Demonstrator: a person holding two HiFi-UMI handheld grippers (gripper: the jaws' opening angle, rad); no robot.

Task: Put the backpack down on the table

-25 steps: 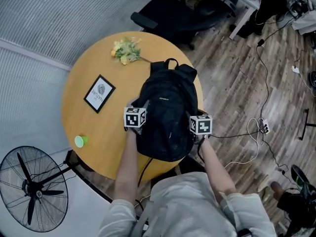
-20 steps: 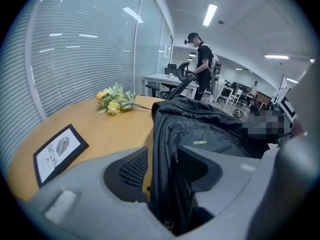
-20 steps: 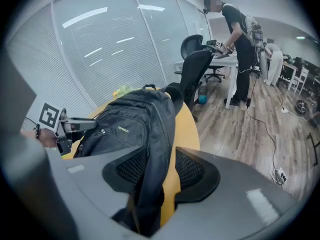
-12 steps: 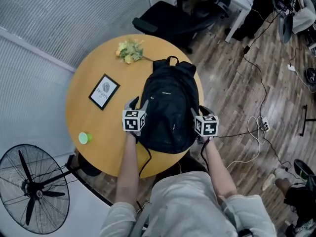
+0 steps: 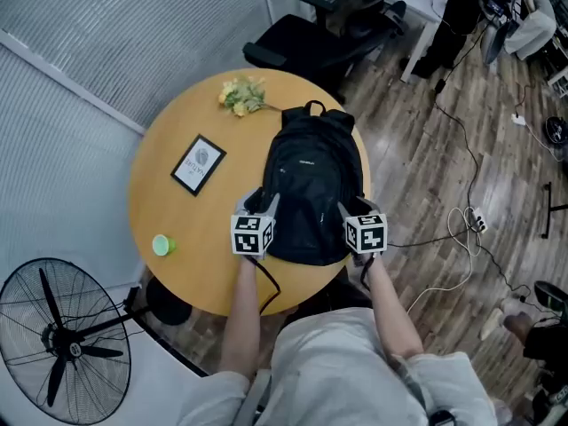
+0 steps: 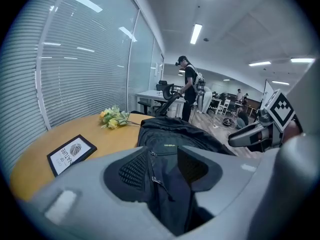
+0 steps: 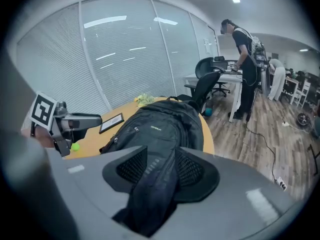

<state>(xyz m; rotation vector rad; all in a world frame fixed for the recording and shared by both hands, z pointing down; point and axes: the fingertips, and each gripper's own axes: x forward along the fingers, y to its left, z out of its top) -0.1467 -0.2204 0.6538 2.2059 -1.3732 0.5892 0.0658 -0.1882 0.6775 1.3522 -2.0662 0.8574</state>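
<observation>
Round table (image 5: 169, 204) holds backpack (image 5: 311, 185), framed print (image 5: 199, 164), flowers (image 5: 242, 96), green object (image 5: 161, 245).

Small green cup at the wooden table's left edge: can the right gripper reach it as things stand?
Probably not: the right gripper is clamped on a fold of the black fabric backpack, and that backpack lies between it and the small green cup.

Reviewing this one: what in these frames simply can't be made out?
Underside of the backpack: every view, pressed against the table.
Small green object: head and right gripper views, too small to identify.
Legs of the table: head view, under its top.
Whether the right hand-held gripper pinches the backpack: right gripper view, fabric fills the gap between its jaws.
</observation>
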